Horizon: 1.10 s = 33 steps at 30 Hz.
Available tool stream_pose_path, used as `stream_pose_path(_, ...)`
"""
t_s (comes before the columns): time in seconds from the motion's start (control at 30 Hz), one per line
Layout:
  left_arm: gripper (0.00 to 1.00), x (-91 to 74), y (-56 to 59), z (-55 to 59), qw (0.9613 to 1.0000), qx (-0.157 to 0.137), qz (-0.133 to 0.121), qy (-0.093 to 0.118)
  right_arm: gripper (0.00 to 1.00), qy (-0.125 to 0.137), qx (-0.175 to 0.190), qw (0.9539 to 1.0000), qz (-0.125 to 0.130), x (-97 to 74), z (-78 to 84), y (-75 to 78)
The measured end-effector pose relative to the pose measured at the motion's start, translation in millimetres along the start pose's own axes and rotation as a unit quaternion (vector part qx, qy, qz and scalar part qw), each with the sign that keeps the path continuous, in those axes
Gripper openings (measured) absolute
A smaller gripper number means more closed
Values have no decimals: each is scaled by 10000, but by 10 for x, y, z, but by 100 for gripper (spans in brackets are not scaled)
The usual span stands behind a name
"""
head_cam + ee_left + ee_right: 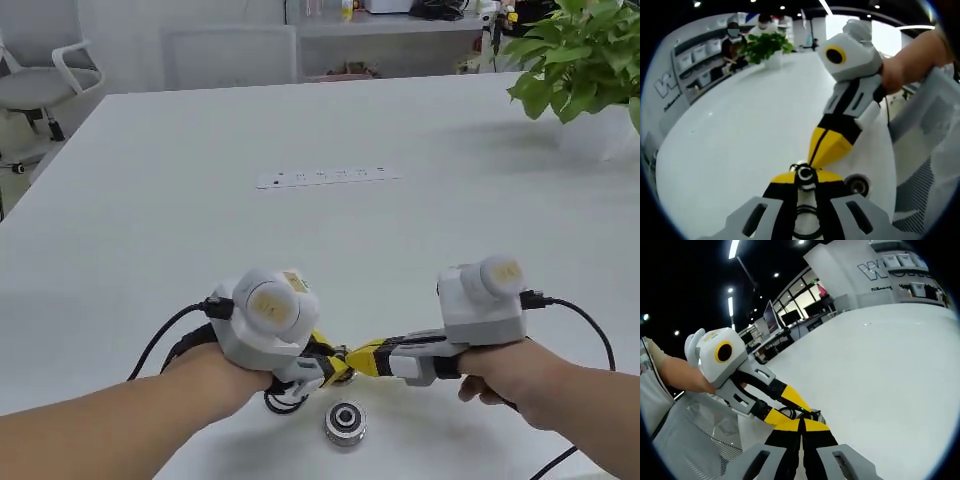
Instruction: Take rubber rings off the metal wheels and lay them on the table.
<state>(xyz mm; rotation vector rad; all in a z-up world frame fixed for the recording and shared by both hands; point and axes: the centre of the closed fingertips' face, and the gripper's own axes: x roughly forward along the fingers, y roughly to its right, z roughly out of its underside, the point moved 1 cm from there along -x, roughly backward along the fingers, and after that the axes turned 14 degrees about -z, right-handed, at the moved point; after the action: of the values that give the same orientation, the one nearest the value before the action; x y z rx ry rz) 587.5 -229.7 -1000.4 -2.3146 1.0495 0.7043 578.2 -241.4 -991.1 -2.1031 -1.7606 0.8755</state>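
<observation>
Head view first: both grippers meet low on the white bench (200, 210), at 6 o'clock. The left gripper (335, 367) has its jaws clamped on a small metal wheel (344, 358). The right gripper (362, 360) comes in from 3 o'clock, yellow tips right against it. At 6 o'clock of that meeting point a second metal wheel (345, 422) lies flat. At its 10 o'clock sit black rubber rings (285, 402), which read to me as ones already off. So I judge this the peeling step: one gripper steadies, the other works the ring. The bench is smooth and bare, with a power strip (325, 177) at 12 o'clock, a potted plant (575, 55) at 2 and an office chair (50, 70) at 10.

Left gripper view: its own jaws rise from 6 o'clock, closed around the wheel, which faces the camera. The right gripper slants down from 1 o'clock and touches the wheel's upper edge. The second wheel lies at 4 o'clock of the held one. Shelves with bins (695, 62) stand at 10 o'clock, with people beside the plant.

Right gripper view: its own jaws are pressed together, just a thin seam. Whether they have rubber nipped, I cannot tell. The left gripper enters from 10 o'clock. The next move calls for a nip on the rubber alone and a pull off the rim while the left holds firm. Monitors (790, 315) line the far wall at 11 o'clock.
</observation>
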Motion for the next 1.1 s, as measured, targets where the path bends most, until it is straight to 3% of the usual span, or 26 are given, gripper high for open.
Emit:
stream_pose_path(0.4, 13, -1, -2, -3, 9999, -107, -45, 22, 0, 23, -33, 10000, -30, 2, -17, -28)
stream_pose_path(0.73, 14, -4, 2, -11, 10000, 68, -5, -45, 0, -51, -150, 9999, 68, -33, -26, -6)
stream_pose_path(1.1, 23, -179, 13, -74, 9998, 76, 124, 126, 0, -50, -163, 9998, 88, -56, -58, -26)
